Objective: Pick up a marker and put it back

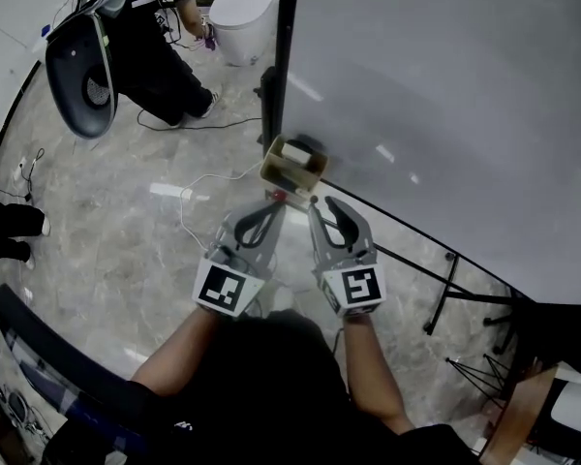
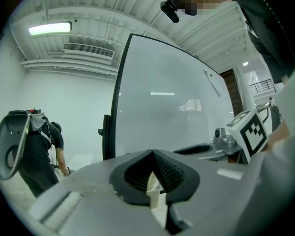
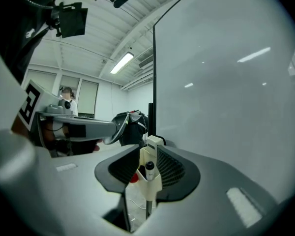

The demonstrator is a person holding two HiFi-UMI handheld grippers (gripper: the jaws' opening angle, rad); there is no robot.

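Jaws of our right gripper [image 1: 327, 207] stood wide apart just in front of the cream holder [image 1: 272, 174], which hung at a lower corner of the whiteboard [image 1: 445, 95]. In that gripper's own view we saw the holder framed in the gap, with neither pad pressing on it. 1 marker [image 3: 149, 170] with a black cap stood upright inside the holder, untouched. A red item [image 3: 133, 178] that we could not identify sat beside it, toward the holder's left side. A white block [image 3: 154, 141] rested at the holder's top, against the board. Our left gripper [image 1: 270, 207] hovered just below the holder, beside the right one. Its jaws were drawn together at the tips and held nothing, and through the narrow slit below them only a cream corner of the holder showed.
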